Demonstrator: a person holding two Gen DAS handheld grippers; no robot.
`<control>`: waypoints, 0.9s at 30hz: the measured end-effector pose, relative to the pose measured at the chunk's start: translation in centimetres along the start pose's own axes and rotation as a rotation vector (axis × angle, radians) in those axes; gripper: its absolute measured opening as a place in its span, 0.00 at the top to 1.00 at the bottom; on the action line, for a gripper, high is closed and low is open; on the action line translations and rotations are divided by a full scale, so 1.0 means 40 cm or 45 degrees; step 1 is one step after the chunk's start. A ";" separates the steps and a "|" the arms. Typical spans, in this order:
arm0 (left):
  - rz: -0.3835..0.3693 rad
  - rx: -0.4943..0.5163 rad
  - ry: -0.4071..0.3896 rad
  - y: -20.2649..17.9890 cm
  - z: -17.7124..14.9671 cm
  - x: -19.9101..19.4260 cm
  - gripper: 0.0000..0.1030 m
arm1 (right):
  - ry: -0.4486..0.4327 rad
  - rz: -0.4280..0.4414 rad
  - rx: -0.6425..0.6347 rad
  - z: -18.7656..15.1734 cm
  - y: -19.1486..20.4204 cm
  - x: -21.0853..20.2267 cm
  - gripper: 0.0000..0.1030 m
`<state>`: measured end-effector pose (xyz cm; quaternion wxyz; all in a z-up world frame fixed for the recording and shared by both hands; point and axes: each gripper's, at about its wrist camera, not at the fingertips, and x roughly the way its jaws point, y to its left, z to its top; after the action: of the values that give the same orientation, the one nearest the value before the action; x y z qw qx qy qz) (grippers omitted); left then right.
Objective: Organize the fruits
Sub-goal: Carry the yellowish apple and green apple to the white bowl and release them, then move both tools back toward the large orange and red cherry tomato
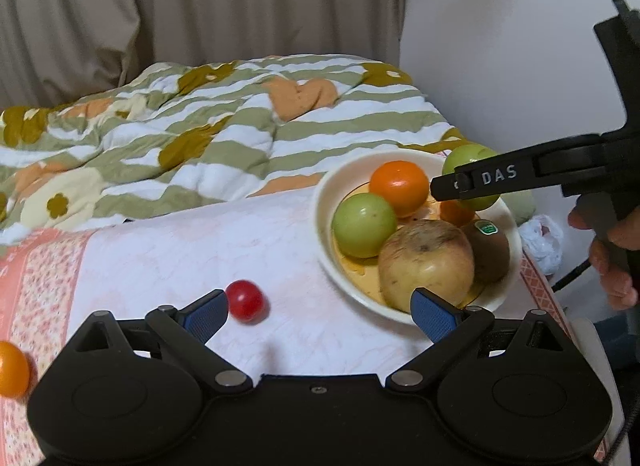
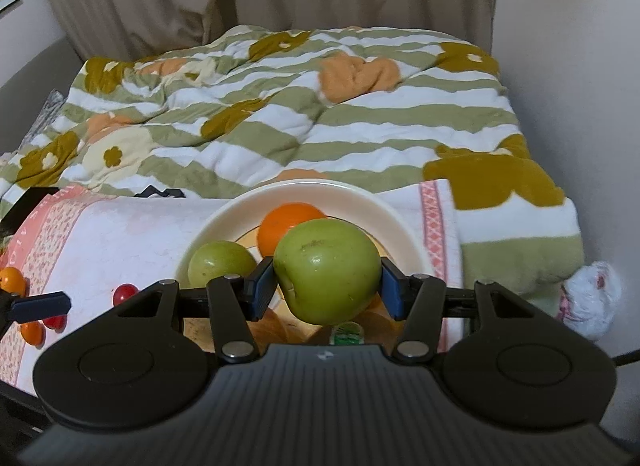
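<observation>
Green apple (image 2: 327,270) is clamped between the right tool's (image 2: 327,286) blue pads, held above the cream bowl (image 2: 394,213), which already carries another green fruit (image 1: 364,224), an orange (image 1: 399,187), a russet apple (image 1: 426,266) and a kiwi (image 1: 489,250). Step in hand looks like the drop-off. Left tool (image 1: 320,312) is spread wide and empty, red cherry tomato (image 1: 246,301) just beside its left pad on the pink cloth (image 1: 180,250). Next: lower the apple into a free gap in the bowl and release; left closes on the tomato.
</observation>
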<state>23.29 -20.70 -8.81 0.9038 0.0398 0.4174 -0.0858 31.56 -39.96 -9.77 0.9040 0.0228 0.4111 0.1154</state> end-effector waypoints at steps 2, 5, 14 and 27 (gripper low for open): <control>0.014 -0.012 0.001 0.009 -0.004 -0.003 0.03 | 0.000 0.005 -0.010 -0.002 0.009 0.013 0.33; 0.027 -0.025 0.000 0.018 -0.011 -0.006 0.03 | 0.004 0.016 -0.021 -0.005 0.016 0.025 0.32; 0.036 -0.050 -0.007 0.021 -0.020 -0.019 0.03 | -0.093 -0.019 -0.100 -0.021 0.047 -0.017 0.00; 0.059 -0.044 -0.091 0.006 -0.040 -0.120 0.03 | -0.141 -0.025 -0.083 -0.047 0.061 -0.131 0.00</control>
<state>19.09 -19.66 -6.20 0.9204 0.0306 0.3854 -0.0590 26.34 -38.87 -6.81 0.9267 -0.0042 0.3568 0.1183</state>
